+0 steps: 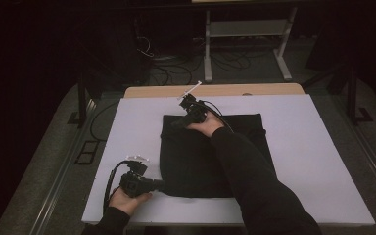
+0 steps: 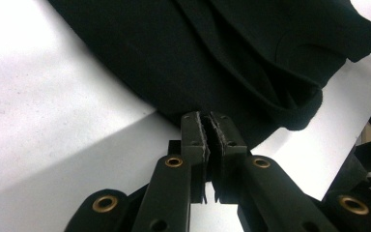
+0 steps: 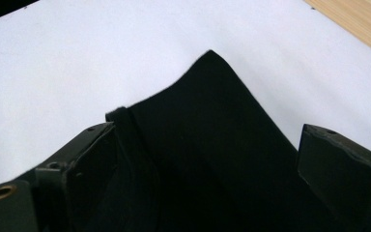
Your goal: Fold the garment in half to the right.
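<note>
1. A black cloth (image 1: 196, 156) is laid flat near the middle of the white counter (image 1: 313, 161), and it is folded into a rough rectangle.
2. The left gripper (image 1: 159, 185) is held low at the near left corner of the cloth, with the left hand (image 1: 127, 198) resting on the counter.
3. In the left gripper view, its jaws are seen pressed together, and the tips meet the hem of the cloth (image 2: 212, 63). Whether a bit of fabric is pinched between them cannot be told.
4. The right gripper (image 1: 176, 122) is placed at the far left corner of the cloth, and the dark sleeve (image 1: 254, 181) is stretched across the fabric.
5. In the right gripper view, its jaws are seen wide apart, with the pointed corner of the cloth (image 3: 212, 125) lying between them; the pads are not pressed on it.
6. A strip of wood (image 1: 215, 90) is seen along the far edge of the counter.
</note>
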Demonstrator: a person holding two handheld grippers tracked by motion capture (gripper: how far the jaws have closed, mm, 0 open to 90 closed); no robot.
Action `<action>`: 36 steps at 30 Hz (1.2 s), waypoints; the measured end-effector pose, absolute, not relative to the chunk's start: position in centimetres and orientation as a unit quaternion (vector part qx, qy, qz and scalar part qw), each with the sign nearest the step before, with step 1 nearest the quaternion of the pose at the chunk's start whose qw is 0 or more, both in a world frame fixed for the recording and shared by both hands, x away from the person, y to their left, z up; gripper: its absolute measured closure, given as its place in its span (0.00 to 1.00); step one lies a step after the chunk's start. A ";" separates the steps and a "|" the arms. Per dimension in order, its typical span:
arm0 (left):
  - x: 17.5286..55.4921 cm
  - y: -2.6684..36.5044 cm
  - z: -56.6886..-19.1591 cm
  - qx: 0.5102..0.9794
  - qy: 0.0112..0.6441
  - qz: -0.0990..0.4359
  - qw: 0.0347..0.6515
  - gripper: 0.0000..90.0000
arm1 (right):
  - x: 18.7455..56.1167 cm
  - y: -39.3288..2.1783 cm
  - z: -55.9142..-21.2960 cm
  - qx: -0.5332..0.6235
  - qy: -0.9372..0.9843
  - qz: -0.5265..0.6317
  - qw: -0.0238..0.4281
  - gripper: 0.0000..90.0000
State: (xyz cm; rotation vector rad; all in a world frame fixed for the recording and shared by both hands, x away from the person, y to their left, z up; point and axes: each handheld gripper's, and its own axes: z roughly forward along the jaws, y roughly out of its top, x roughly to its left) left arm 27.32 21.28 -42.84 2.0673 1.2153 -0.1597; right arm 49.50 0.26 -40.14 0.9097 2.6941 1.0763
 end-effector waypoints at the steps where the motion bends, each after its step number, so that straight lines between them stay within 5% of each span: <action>1: 27.3 21.3 -42.8 0.803 0.470 -0.062 0.360 0.93 | 49.6 0.4 -40.2 0.295 0.886 0.353 0.051 0.08; 36: 27.5 21.2 -42.9 0.804 0.468 -0.064 0.360 0.93 | 52.7 3.8 -41.6 0.292 0.894 0.335 0.055 0.09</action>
